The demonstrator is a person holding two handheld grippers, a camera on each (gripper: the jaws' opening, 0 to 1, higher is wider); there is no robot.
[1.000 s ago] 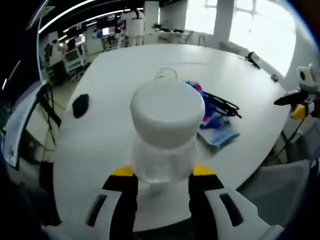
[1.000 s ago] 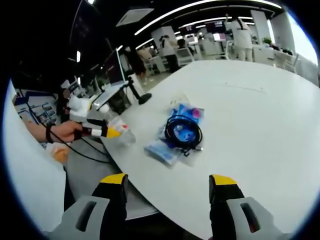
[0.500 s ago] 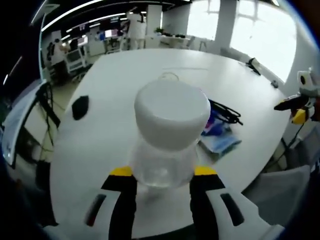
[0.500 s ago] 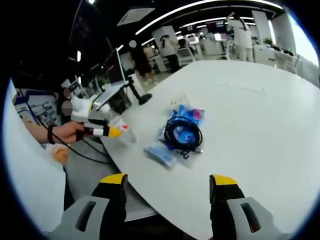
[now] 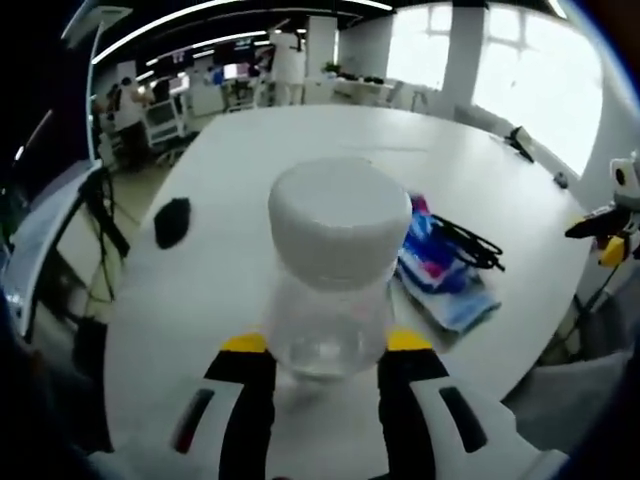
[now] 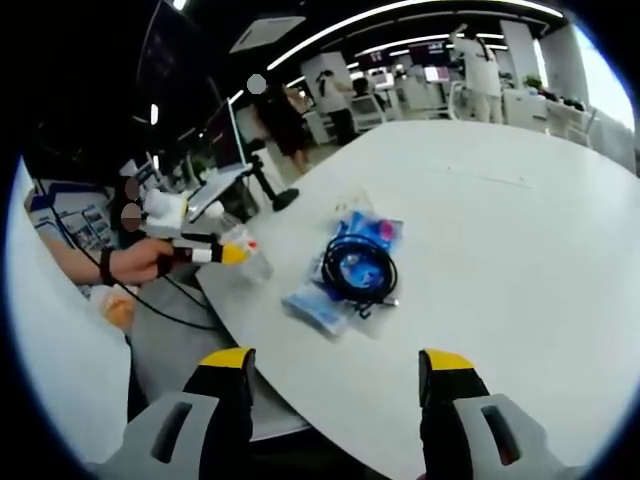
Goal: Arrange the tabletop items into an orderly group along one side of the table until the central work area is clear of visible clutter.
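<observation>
Blurred desks (image 5: 240,85), perhaps monitors (image 6: 438,73)

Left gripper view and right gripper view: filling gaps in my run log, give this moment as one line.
left gripper: shut on clear jar | right gripper: open, holding nothing | black cable coil on blue packets | table: uncleared

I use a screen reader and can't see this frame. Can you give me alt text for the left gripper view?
A clear jar with a white lid is clamped between the left gripper's yellow-tipped jaws over a white table. Beyond lie a blue packet, a black cable and a small black object.

Open-plan office: desk rows (image 5: 230,95), monitors (image 6: 437,73), ceiling strip lights (image 6: 420,10).
</observation>
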